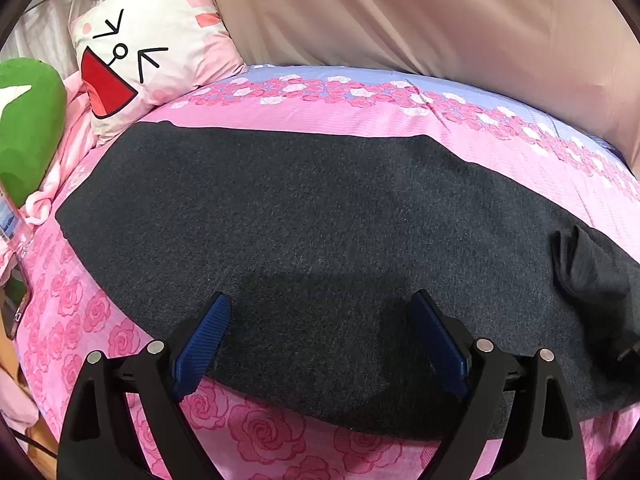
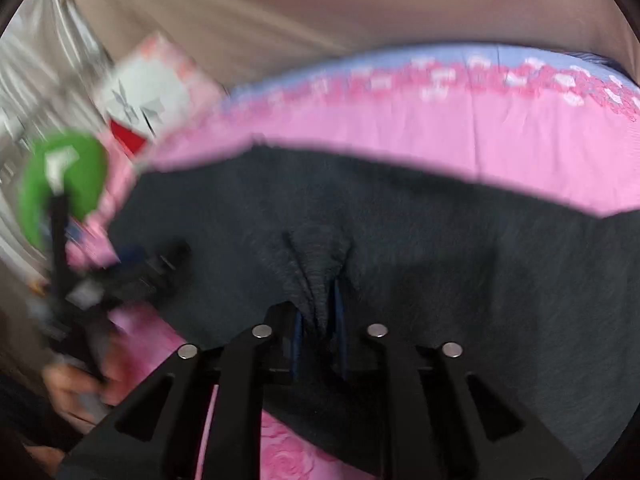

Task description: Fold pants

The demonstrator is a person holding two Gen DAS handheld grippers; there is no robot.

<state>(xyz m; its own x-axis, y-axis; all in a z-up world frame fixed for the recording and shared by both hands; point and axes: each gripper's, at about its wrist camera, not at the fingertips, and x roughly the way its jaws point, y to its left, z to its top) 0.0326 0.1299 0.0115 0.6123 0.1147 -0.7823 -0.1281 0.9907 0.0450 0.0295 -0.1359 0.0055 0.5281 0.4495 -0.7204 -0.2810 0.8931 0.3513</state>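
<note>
- Left gripper (image 1: 320,336): spread wide, blue pads (image 1: 200,344) hovering over near edge of pants (image 1: 304,224), nothing between.
- Right gripper (image 2: 318,320): narrow, pinching a bunched fold of pants (image 2: 316,264) (view blurred).
- Pants: dark grey, flat across pink sheet (image 1: 256,432).
- Pillow (image 1: 152,48) at far left.

We get even, soft light in both views, no glare. In the left wrist view the dark pants (image 1: 320,220) are sharp, w/ a faint shadow on them just ahead of the left tongs (image 1: 320,320). Fisheye bends the bed (image 1: 360,120) edge beyond the pants into an arc; corners go black. The right wrist view is motion-blurred throughout, worst left of the pants, where the pillow (image 2: 148,92) and green toy (image 2: 64,176) smear.
</note>
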